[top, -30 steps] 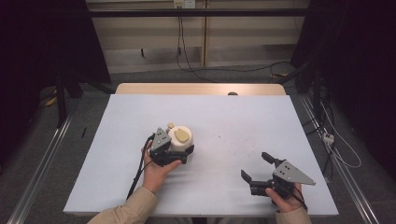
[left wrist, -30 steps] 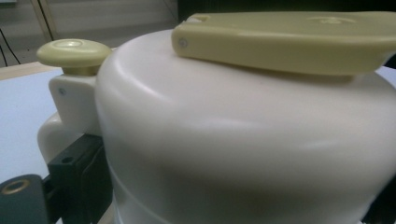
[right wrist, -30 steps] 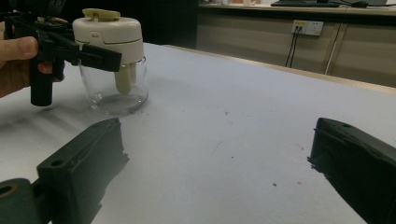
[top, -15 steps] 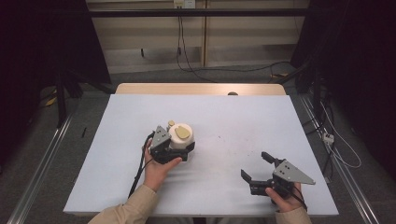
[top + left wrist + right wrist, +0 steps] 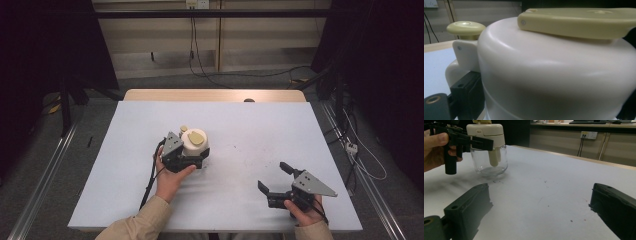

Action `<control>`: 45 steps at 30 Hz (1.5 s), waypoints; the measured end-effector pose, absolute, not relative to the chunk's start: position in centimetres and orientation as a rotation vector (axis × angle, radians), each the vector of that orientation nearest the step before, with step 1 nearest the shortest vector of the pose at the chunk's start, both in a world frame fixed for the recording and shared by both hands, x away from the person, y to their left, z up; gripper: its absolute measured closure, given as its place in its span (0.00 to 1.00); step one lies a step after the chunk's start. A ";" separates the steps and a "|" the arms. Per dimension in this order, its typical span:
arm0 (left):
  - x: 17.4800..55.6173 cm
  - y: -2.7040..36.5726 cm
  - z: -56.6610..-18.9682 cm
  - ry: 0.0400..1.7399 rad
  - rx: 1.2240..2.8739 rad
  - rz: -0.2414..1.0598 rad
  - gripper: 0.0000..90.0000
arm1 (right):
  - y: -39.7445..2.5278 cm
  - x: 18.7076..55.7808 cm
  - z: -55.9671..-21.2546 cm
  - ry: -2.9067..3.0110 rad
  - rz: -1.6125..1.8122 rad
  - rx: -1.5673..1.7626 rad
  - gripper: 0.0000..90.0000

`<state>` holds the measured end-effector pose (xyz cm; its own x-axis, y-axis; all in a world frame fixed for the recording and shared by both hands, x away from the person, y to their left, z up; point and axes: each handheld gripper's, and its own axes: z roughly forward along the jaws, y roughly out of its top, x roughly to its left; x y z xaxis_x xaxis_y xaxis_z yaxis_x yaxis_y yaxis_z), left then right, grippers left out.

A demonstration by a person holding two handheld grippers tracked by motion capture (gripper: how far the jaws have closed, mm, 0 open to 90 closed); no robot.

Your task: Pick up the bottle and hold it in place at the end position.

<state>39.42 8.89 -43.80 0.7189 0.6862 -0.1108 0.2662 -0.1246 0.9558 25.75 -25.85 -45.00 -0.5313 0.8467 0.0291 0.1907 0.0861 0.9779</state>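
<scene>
A glass jar (image 5: 489,162) stands left of the middle of the white table (image 5: 260,125). It has a cream-white lid (image 5: 192,145) topped by a yellowish lever (image 5: 579,21) and a knob (image 5: 465,27). My left gripper (image 5: 196,151) is shut on that lid from the side, with one black finger (image 5: 466,92) pressed against it. The same gripper (image 5: 477,143) and its hand show at the far left of the right gripper view. Whether the jar's base touches the table I cannot tell. My right gripper (image 5: 273,176) rests open near the front right, nothing between its fingers (image 5: 469,212).
A wooden strip (image 5: 215,95) borders the table's far edge. Metal rails (image 5: 45,175) run along the floor on both sides, and cables (image 5: 350,145) lie on the floor at the right. Small dark specks mark the table between the grippers.
The left gripper and the jar have shifted very slightly toward the far side. The right gripper has stayed where it was.
</scene>
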 end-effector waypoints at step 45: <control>42.0 6.8 -43.8 0.804 1.706 0.473 0.07 | -25.4 26.2 -44.9 1.814 1.495 1.004 0.03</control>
